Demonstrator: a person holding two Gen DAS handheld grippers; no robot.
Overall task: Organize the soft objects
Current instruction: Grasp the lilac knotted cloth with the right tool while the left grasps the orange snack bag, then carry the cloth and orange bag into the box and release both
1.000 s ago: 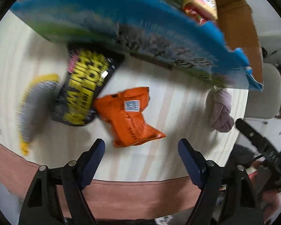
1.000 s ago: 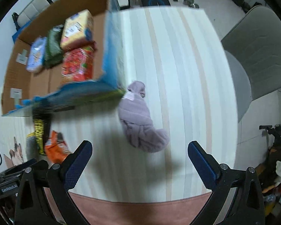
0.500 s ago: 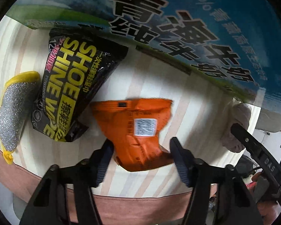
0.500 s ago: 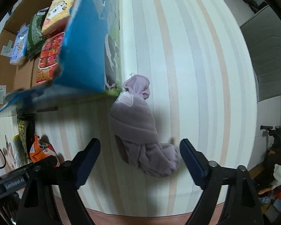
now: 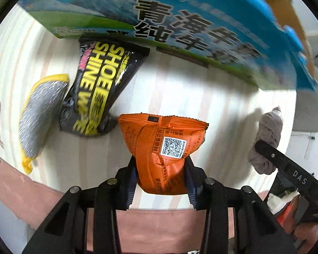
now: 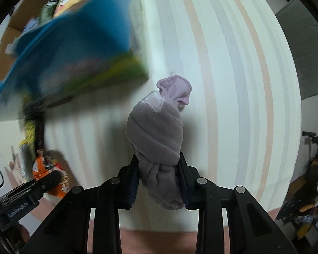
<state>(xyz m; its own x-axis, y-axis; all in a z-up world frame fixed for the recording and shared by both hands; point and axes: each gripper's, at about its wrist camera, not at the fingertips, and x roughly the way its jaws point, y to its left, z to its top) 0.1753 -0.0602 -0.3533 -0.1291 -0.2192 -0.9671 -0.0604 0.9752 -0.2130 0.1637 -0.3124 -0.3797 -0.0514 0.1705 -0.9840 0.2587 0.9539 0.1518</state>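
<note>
Now both grasps are made: left hand-held gripper [image 5: 160, 180] clenches the orange snack packet [image 5: 162, 150], right hand-held gripper [image 6: 158, 182] the rolled lilac sock [image 6: 156, 139]; next, lift both into the cardboard box [image 5: 201, 21].

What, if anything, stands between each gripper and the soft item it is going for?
Nothing visible. The left gripper is already shut on the orange snack packet, and the right gripper is shut on the rolled purple sock. Each item sits directly between its fingers.
</note>
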